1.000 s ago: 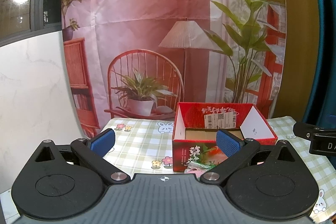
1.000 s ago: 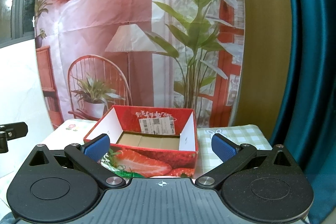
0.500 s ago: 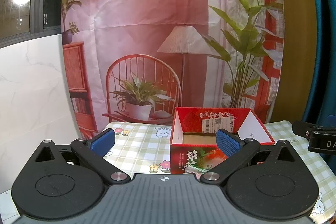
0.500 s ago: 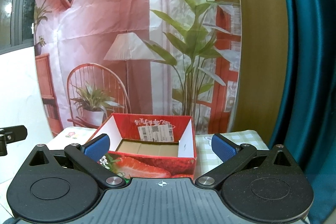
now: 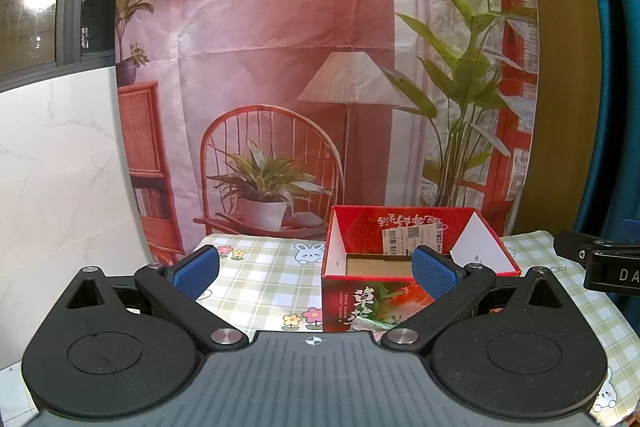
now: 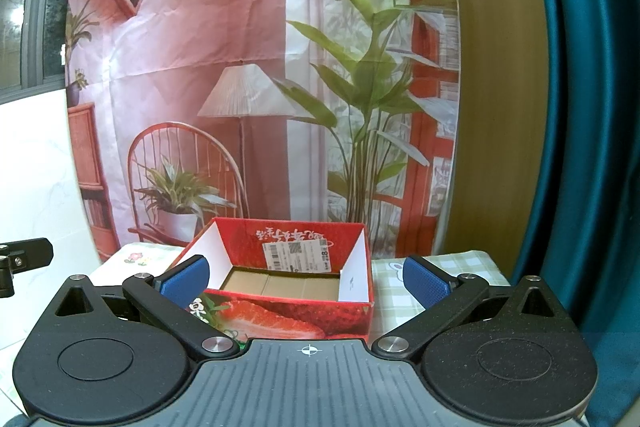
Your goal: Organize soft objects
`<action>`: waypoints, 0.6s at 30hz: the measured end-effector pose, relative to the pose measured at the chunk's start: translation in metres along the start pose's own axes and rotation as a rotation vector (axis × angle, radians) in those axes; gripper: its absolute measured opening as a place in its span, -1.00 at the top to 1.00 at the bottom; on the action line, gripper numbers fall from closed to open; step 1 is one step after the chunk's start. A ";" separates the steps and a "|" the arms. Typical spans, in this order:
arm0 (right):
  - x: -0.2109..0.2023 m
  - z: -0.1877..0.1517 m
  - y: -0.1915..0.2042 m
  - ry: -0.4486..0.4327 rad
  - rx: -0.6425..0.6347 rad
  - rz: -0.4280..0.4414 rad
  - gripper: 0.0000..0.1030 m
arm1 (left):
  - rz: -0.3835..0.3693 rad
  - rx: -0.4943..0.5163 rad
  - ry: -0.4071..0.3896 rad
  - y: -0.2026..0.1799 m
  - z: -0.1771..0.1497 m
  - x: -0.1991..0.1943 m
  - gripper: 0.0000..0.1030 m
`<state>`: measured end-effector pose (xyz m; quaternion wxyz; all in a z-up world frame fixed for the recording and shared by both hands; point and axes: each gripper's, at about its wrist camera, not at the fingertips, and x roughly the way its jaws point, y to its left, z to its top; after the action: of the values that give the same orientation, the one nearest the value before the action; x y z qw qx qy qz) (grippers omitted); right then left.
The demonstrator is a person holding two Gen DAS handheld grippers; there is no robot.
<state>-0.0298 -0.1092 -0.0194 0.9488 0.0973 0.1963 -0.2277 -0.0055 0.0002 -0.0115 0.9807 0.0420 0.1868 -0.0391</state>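
Note:
A red strawberry-print cardboard box (image 5: 360, 307) stands open-topped on the checked tablecloth (image 5: 264, 283); only its bare brown floor shows inside. The same box (image 6: 288, 315) fills the middle of the right wrist view. My left gripper (image 5: 316, 269) is open, blue pads wide apart, with nothing between them; the box lies ahead and to its right. My right gripper (image 6: 304, 277) is open too, its pads spread either side of the box but nearer the camera. No soft object is in view.
A printed backdrop (image 5: 320, 67) of a chair, lamp and plants hangs behind the table. A white marbled wall (image 5: 60, 167) is at left and a teal curtain (image 6: 592, 147) at right. The other gripper's black tip (image 5: 600, 259) juts in from the right.
Both views have tilted upward and drawn back a little, so the box sits lower and farther in frame. Both grippers have stayed open.

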 end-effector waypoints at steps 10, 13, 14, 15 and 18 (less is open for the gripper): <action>-0.001 0.000 0.000 0.000 0.000 -0.001 -0.99 | -0.001 0.001 0.001 -0.001 0.000 0.000 -1.00; -0.001 0.000 0.000 0.000 -0.001 0.000 -0.99 | -0.002 0.001 0.001 -0.001 0.000 0.000 -1.00; -0.001 0.000 0.000 -0.001 -0.001 -0.001 -0.99 | -0.002 0.001 0.001 -0.001 0.000 0.000 -1.00; -0.001 0.000 0.000 -0.001 -0.001 -0.001 -0.99 | -0.001 0.001 0.000 -0.001 0.000 0.000 -1.00; -0.001 0.000 0.000 -0.001 -0.001 -0.001 -0.99 | -0.002 0.001 0.001 -0.001 0.000 0.000 -1.00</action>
<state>-0.0305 -0.1084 -0.0190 0.9488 0.0968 0.1958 -0.2281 -0.0056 -0.0008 -0.0120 0.9805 0.0424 0.1875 -0.0399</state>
